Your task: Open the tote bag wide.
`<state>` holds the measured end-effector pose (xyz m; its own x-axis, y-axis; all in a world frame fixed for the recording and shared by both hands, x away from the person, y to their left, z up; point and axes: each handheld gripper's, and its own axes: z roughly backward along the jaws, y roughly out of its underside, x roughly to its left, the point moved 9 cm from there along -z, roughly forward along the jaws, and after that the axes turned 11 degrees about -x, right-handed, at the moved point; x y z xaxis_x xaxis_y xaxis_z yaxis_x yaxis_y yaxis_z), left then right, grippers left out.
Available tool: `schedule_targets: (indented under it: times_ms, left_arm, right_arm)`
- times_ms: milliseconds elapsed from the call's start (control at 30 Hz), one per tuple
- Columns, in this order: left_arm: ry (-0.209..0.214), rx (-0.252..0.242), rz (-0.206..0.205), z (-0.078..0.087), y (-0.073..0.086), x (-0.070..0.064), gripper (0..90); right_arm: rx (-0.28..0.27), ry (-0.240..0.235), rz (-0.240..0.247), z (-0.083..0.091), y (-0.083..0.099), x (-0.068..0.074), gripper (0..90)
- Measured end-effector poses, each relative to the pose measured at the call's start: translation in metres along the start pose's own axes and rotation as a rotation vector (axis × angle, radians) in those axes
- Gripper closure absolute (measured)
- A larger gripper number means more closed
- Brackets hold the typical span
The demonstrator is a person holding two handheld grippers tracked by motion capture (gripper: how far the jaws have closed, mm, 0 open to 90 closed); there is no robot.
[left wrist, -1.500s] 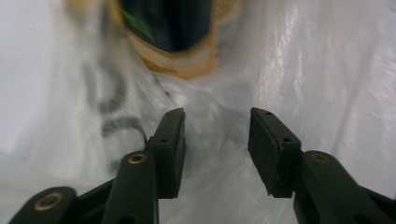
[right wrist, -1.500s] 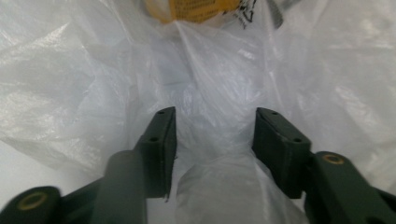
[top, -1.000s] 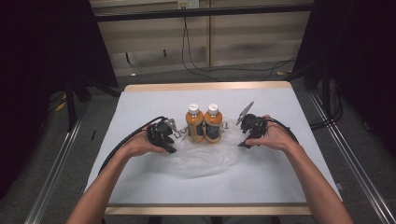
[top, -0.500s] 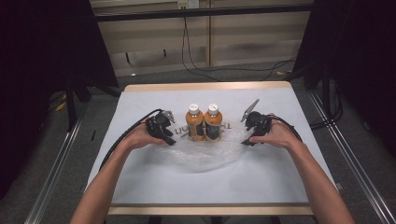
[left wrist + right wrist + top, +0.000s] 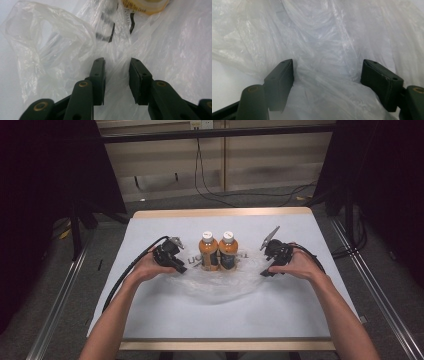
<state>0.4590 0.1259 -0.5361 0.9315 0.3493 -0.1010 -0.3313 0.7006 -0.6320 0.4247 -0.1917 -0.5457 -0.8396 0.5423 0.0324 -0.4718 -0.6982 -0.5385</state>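
**Two grippers close in on a plastic bag**

On a white table (image 5: 150, 320), seen from above, a person's forearms reach in from the near edge, each hand holding a gripper at the rim of a clear plastic bag (image 5: 220, 282). The bag lies crumpled and flat at mid-table, spread between the two hands. The left gripper (image 5: 179, 268) sits at the bag's left edge, its cable looping back toward the person; the right gripper (image 5: 265, 271) sits at the right edge, a grey plate standing up from its top.

In the left gripper view, the left gripper (image 5: 117, 70) has its jaws parted by a narrow gap, a fold of film running up between them without being pinched. In the right gripper view, the right gripper (image 5: 327, 72) stands spread wide, with bunched film lying between its jaws and touching neither firmly.

Just beyond the bag, two orange bottles (image 5: 218, 252) with white caps stand upright, side by side and touching, between the grippers.
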Motion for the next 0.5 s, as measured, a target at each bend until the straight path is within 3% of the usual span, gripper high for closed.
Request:
schedule_targets:
  times_ms: [67, 100, 167, 233, 267, 367, 400, 433, 500]
  left_arm:
    - [-0.008, -0.052, 0.001, 0.006, -0.009, -0.002, 61.5]
    - [-0.008, -0.052, 0.001, 0.006, -0.009, -0.002, 60.5]
    - [-0.004, -0.100, -0.005, 0.012, -0.018, -0.006, 58.0]
    - [-0.002, -0.123, -0.010, 0.013, -0.022, -0.008, 58.0]
    - [-0.006, -0.139, -0.014, 0.015, -0.027, -0.013, 58.1]
    - [0.002, -0.172, -0.015, 0.017, -0.032, -0.019, 58.3]
    - [0.000, -0.190, -0.014, 0.021, -0.035, -0.023, 59.7]
    - [0.000, -0.190, -0.014, 0.021, -0.035, -0.023, 61.2]
    - [-0.003, -0.271, 0.017, 0.025, -0.041, -0.028, 63.6]
  right_arm:
    - [-0.045, -0.009, -0.036, -0.001, -0.005, 0.001, 23.7]
    - [-0.045, -0.009, -0.036, -0.001, -0.005, 0.001, 23.7]
    - [-0.108, -0.021, -0.047, 0.001, -0.015, 0.003, 22.4]
    - [-0.135, -0.026, -0.048, 0.004, -0.020, 0.003, 22.2]
    - [-0.192, -0.040, -0.066, 0.009, -0.028, 0.005, 22.2]
    - [-0.237, -0.044, -0.069, 0.015, -0.035, 0.007, 22.1]
    - [-0.286, -0.051, -0.073, 0.020, -0.041, 0.008, 23.5]
    - [-0.286, -0.051, -0.073, 0.020, -0.041, 0.008, 23.5]
    - [-0.345, -0.061, -0.078, 0.028, -0.048, 0.009, 29.4]
